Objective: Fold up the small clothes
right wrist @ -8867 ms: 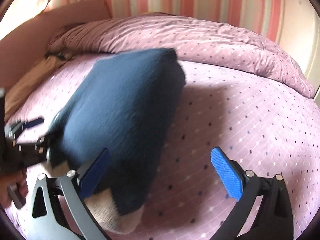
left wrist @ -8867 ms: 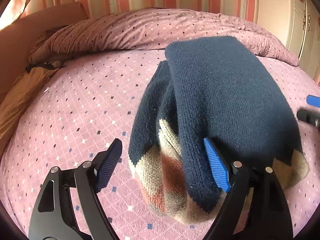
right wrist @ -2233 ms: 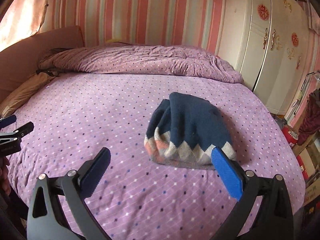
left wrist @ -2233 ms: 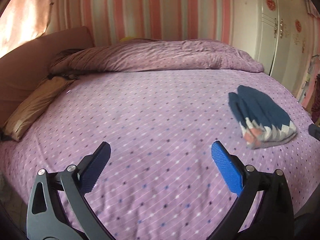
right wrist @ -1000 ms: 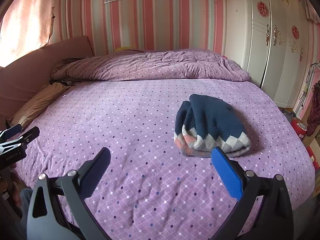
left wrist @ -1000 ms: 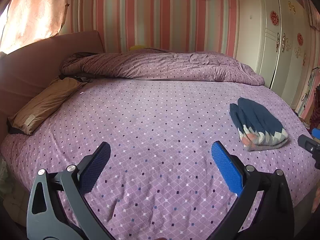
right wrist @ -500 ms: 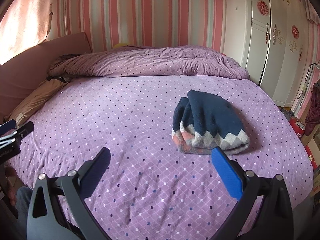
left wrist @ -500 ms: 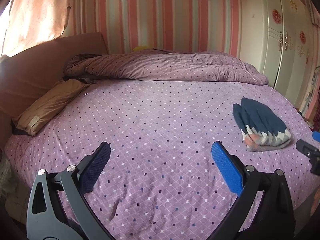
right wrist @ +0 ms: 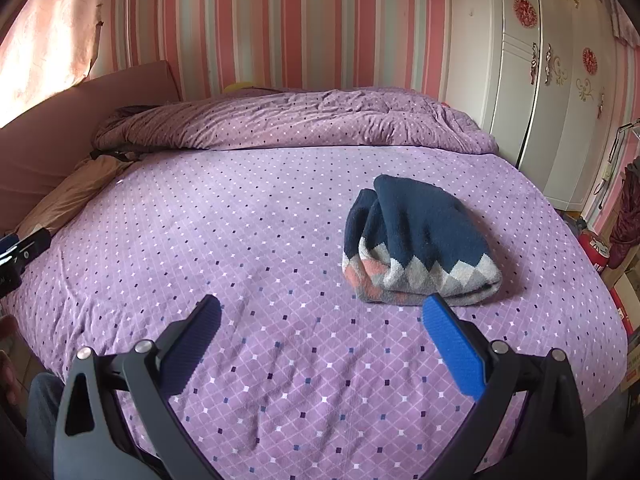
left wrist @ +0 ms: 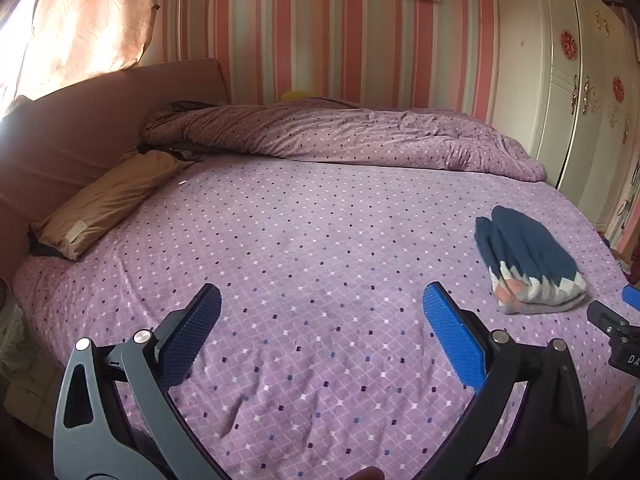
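A folded navy knit sweater (right wrist: 416,242) with a grey and pink diamond hem lies on the purple dotted bed sheet (right wrist: 248,240), right of centre. In the left wrist view it (left wrist: 524,258) lies far right. My left gripper (left wrist: 320,312) is open and empty, well back from the bed's near edge and left of the sweater. My right gripper (right wrist: 320,312) is open and empty, with its right fingertip just short of the sweater's hem. The right gripper's tip shows at the left wrist view's right edge (left wrist: 616,320).
A rumpled purple duvet (left wrist: 340,136) lies along the far side of the bed. A tan pillow (left wrist: 104,200) rests against the brown headboard (left wrist: 72,128) at left. White wardrobe doors (right wrist: 552,80) stand at right. Bags and boxes (right wrist: 624,240) sit on the floor right of the bed.
Both grippers have let go of the sweater and pulled back from it. Over the last second the views have shifted only slightly; the sweater lies still.
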`<act>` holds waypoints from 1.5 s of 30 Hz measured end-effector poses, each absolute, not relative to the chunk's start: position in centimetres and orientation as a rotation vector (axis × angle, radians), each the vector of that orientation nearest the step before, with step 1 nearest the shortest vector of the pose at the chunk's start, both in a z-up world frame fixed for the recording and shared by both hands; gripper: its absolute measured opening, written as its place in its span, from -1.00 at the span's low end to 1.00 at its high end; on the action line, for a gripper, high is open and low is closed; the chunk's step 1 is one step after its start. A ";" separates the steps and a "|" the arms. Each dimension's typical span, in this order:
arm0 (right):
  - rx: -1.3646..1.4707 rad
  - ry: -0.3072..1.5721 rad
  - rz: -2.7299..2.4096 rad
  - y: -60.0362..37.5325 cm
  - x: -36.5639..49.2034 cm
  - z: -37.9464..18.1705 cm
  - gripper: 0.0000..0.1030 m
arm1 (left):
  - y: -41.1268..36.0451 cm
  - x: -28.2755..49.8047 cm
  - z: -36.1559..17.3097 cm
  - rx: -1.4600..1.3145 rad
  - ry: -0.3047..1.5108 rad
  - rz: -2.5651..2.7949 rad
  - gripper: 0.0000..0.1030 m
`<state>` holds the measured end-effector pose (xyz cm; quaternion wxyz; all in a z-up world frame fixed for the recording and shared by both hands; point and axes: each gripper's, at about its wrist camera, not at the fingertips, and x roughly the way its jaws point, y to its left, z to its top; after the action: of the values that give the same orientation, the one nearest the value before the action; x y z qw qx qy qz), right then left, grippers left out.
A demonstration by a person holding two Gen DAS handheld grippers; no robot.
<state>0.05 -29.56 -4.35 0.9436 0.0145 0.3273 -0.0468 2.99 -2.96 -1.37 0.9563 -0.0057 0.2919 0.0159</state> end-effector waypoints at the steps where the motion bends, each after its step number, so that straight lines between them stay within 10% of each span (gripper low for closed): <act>1: 0.031 0.667 -0.095 -29.6 0.0 -4.4 0.96 | -3.0 3.0 -1.4 -0.008 0.589 0.034 0.94; 45: 0.017 0.689 -0.104 -29.5 0.0 -5.7 0.96 | -4.1 2.7 -1.1 0.021 0.581 0.011 0.94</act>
<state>0.02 -29.51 -5.66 0.9399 0.0081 0.3374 -0.0511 2.73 -4.09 -1.12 0.9581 0.0105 0.2862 0.0054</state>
